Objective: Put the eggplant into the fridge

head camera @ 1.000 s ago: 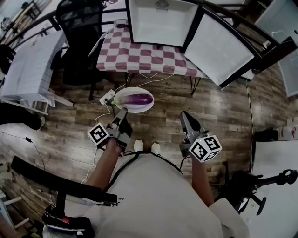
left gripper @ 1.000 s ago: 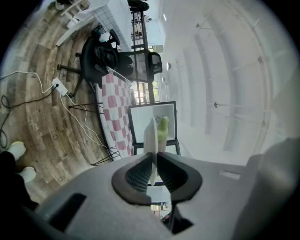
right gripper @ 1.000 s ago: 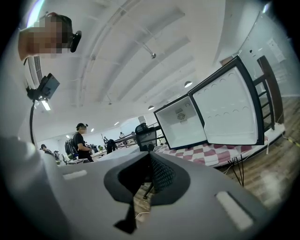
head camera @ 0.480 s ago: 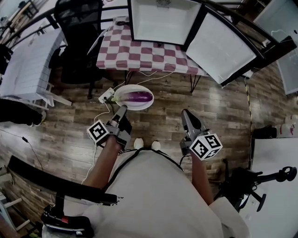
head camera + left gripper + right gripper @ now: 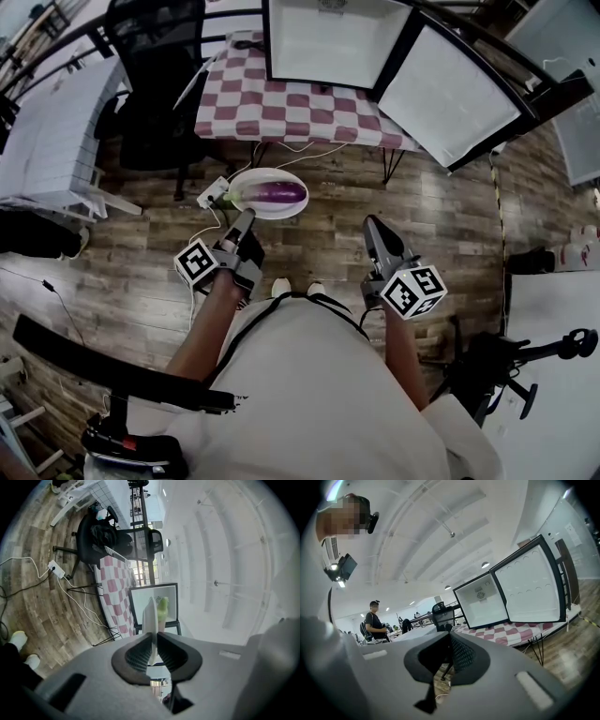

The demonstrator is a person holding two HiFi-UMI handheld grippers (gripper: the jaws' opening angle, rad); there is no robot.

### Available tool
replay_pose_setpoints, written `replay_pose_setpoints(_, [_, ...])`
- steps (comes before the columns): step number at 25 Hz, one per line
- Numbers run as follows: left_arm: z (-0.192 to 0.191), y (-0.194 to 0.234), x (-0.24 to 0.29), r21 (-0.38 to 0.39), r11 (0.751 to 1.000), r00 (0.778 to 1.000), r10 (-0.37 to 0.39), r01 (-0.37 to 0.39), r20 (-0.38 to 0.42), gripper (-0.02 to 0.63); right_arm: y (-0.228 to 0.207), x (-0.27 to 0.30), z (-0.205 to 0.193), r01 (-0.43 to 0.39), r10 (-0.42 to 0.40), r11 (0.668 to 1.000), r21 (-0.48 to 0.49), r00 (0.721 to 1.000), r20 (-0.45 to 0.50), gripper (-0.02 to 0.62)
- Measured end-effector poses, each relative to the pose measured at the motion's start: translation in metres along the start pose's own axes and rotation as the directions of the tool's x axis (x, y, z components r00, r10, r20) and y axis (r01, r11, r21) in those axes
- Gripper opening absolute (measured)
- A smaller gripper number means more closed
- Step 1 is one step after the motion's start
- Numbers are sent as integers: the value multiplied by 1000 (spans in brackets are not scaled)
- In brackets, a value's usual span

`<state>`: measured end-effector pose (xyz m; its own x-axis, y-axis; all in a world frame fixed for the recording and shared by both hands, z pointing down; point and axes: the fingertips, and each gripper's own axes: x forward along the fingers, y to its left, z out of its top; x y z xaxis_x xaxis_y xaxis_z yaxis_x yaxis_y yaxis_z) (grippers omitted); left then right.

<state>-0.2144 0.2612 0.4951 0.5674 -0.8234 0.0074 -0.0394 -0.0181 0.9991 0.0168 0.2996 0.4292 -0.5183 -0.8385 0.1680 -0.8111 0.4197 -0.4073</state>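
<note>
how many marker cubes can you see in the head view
2. One marker cube sits on the left tool, which grips the plate by its rim. The other is on the right tool, further right. None seems hidden.

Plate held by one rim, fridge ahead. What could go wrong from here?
The left gripper pinches the plate by its rim only; the loose eggplant may roll off if it tilts.
A power strip lies on the floor ahead: a trip risk.
The right gripper, shut and empty, steadies nothing.
</note>
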Motion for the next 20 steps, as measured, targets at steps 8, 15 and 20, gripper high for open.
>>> replay_pose_setpoints(8, [16,3,-10,6,1000,1000,-9,9,-4,41,13,7,-10,13,-13,1000,18,1000,3,7])
replay_pose_setpoints(15, [26,2,-15,-11,1000,1000,-23,23,7,40,21,15,-9,13,-13,1000,14,1000,4,6])
replay_pose_setpoints(20, [27,5,-15,-11,1000,1000,-11,11,3,41,18,16,-10,18,-18,1000,20,1000,-1,6])
